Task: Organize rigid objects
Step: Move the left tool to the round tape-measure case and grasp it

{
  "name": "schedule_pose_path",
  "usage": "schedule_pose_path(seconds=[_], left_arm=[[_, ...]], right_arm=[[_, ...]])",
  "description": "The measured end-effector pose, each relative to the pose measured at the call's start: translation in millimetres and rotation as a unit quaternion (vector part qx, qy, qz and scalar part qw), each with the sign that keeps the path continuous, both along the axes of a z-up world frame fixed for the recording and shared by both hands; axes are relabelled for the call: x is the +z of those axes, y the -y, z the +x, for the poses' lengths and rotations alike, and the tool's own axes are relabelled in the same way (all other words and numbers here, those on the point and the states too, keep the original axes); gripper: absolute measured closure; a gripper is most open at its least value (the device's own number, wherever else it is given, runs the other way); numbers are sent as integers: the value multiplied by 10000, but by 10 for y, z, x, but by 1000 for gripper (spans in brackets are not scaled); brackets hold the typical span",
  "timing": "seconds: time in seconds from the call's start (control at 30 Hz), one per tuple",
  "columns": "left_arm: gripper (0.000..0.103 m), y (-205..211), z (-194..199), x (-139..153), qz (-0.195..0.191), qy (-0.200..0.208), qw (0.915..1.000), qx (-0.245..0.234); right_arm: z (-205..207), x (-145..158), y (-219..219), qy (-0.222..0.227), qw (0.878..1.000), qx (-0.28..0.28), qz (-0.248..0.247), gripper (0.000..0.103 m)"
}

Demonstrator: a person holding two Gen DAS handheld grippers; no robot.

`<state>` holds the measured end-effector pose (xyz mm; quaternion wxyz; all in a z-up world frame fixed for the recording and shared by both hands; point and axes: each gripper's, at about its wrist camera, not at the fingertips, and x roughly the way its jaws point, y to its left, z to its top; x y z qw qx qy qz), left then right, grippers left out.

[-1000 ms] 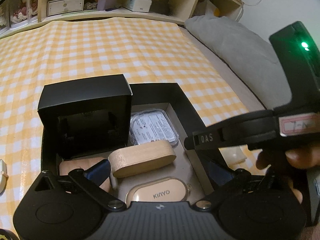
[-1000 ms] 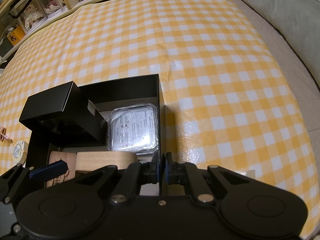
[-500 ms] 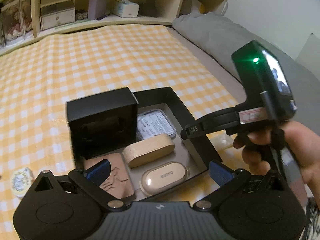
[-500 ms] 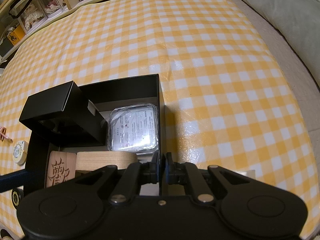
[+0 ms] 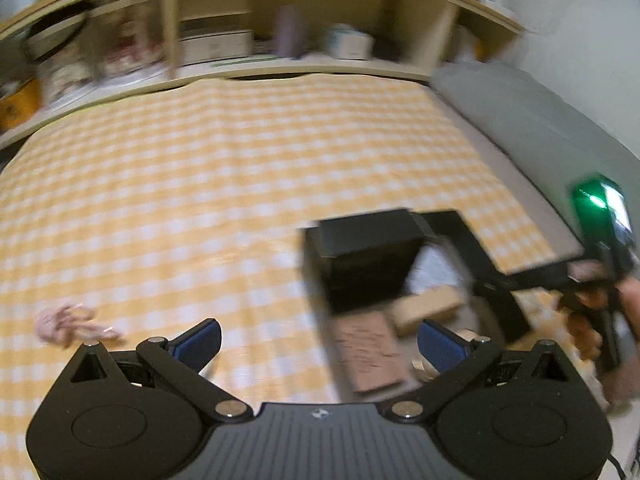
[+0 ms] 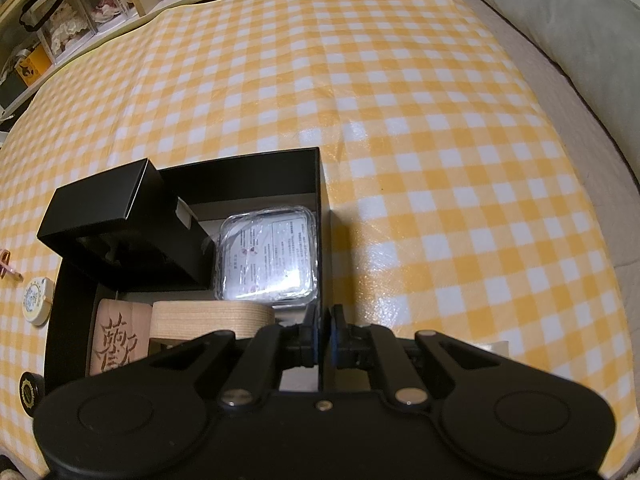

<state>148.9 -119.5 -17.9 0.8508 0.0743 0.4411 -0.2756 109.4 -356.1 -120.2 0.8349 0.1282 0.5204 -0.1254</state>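
Your box already holds the black case, tin and wood blocks — your right tongs pinch its wall. Left tongs spread, empty. The disc, cap and pink clip remain on the cloth.

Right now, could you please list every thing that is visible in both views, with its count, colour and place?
open box: 1, black, on the cloth
small box: 1, black, tilted in the open box's far left
clear case: 1, transparent, inside, by the right wall
carved block: 1, wood, inside, near left
oval case: 1, pale wood, inside, beside the block
round tin: 1, cream, left of the box
round disc: 1, black and gold, near left
checked cloth: 1, yellow and white
pillow: 1, grey, far right
left hand-held gripper: open, empty
right hand-held gripper: shut on the box's right wall
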Motion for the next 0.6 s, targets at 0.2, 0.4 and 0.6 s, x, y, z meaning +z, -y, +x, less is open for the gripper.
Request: schedule_pose_path(seconds=[0.2, 0.4, 0.6], left_arm=[[0, -326, 392, -157, 15, -255, 9962, 834], [0, -541, 692, -462, 157, -682, 9870, 1449], [1, -505, 810, -777, 720, -595, 9848, 1466]], right_arm=[[-1, 2, -10, -2, 10000, 3, -2, 97], [-1, 5, -6, -2, 10000, 2, 2, 97], [-16, 17, -15, 27, 10000, -7, 5, 97]])
